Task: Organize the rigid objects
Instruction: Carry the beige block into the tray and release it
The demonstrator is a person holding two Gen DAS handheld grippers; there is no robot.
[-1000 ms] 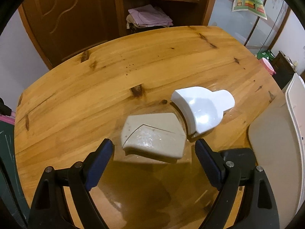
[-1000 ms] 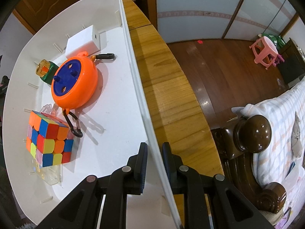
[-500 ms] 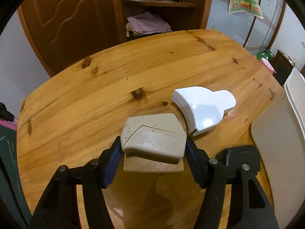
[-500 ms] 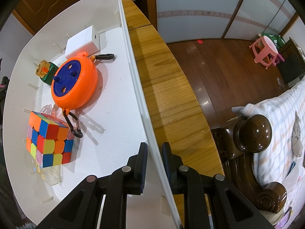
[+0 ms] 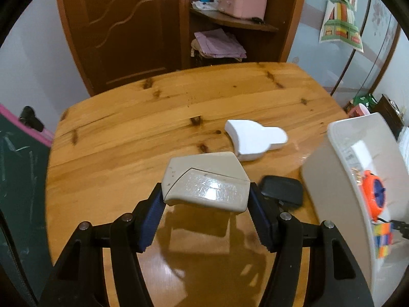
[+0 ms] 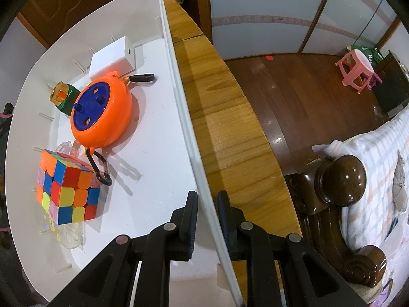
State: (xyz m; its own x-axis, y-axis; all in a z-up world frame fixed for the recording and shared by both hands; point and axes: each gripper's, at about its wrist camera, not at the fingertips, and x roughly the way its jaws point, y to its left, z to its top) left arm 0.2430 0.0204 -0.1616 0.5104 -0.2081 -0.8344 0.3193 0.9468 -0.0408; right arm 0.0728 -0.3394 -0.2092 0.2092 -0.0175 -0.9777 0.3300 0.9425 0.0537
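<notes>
In the left wrist view my left gripper [image 5: 205, 199] is shut on a beige plastic piece [image 5: 204, 179], held lifted above the wooden table [image 5: 115, 153]. A white plastic piece [image 5: 253, 139] lies flat on the table just beyond it. A white bin [image 5: 340, 158] stands at the right with toys inside. In the right wrist view my right gripper [image 6: 207, 209] is shut on the rim of the white bin [image 6: 189, 138]. The bin holds an orange and blue round reel [image 6: 101, 112], a colour cube [image 6: 65, 186], a white box [image 6: 112, 58] and a small green and gold item [image 6: 61, 96].
A black flat object [image 5: 282, 190] lies on the table between the beige piece and the bin. A brown door and shelves [image 5: 230, 18] stand behind the table. A dark wooden sofa arm [image 6: 340, 184] and a pink stool [image 6: 356, 69] are off the table's right edge.
My left gripper's jaws closed on the beige piece, then lifted it off the table and drew back, bringing the bin and black object into view. The right gripper stayed still on the bin rim.
</notes>
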